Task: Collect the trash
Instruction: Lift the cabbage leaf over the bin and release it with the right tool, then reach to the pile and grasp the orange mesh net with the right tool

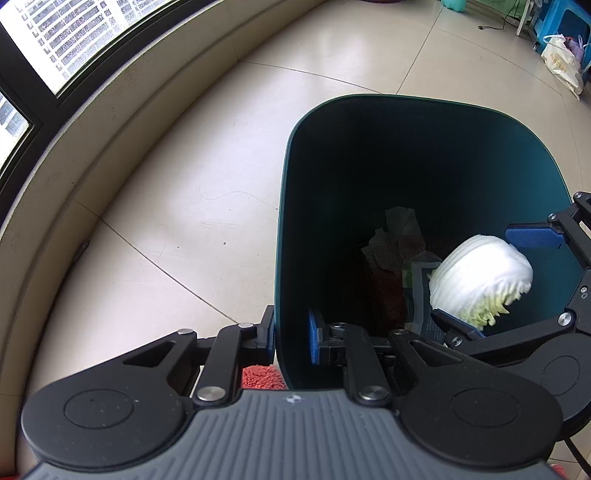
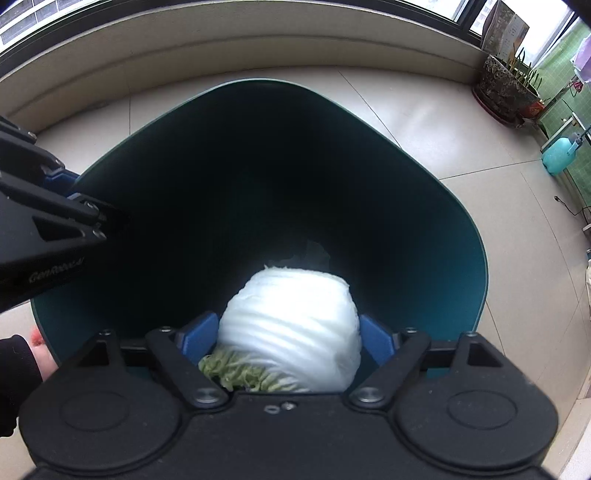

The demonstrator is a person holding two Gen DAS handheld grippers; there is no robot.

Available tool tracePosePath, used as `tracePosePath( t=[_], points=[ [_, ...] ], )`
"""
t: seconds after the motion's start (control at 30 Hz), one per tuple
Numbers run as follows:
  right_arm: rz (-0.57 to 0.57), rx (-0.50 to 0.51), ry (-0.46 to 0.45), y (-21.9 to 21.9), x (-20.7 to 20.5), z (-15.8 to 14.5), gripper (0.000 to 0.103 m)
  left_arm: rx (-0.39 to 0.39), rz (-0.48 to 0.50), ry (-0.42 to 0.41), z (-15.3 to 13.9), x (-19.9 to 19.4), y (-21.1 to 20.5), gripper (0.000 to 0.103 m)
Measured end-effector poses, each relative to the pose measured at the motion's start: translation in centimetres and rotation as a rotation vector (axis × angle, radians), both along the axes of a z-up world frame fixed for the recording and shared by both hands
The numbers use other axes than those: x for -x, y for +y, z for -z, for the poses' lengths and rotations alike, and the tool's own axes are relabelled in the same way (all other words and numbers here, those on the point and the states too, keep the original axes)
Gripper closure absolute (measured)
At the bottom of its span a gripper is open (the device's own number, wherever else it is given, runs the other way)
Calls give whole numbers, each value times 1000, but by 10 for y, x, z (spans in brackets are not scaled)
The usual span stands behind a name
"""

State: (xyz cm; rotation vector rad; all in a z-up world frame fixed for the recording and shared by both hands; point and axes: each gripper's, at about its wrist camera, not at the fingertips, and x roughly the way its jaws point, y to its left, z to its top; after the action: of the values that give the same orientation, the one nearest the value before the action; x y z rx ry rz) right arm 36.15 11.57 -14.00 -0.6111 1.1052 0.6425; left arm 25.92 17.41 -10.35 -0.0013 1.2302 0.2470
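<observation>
A dark teal trash bin [image 1: 291, 155] stands on the tiled floor; it also shows in the right wrist view [image 2: 476, 258]. My left gripper [image 1: 291, 338] is shut on the bin's near rim, one finger outside and one inside. My right gripper [image 2: 288, 338] is shut on a white cabbage piece [image 2: 295, 325] with a green cut edge and holds it over the bin's opening. The cabbage piece [image 1: 480, 273] and the right gripper [image 1: 495, 280] also show in the left wrist view. Crumpled paper and wrappers [image 1: 399, 247] lie at the bin's bottom.
A raised ledge below windows [image 1: 92, 122] runs along the left. A red fuzzy cloth [image 1: 262, 376] lies by the bin's base. A white bag [image 1: 561, 62] and blue stool [image 1: 565, 18] stand far right. A potted plant [image 2: 509, 85] and teal jug [image 2: 561, 155] stand at the right.
</observation>
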Motion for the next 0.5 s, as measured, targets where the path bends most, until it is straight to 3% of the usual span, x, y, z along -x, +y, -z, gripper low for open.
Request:
tracePosePath(
  t=[0.23,0.5],
  points=[
    [-4,-58,14,-25,2,-30,20,3,2,-1,0,0,1,87],
    [113,-199,16,-102,2,-85,17,-8,2,0,2,0,-2,87]
  ],
)
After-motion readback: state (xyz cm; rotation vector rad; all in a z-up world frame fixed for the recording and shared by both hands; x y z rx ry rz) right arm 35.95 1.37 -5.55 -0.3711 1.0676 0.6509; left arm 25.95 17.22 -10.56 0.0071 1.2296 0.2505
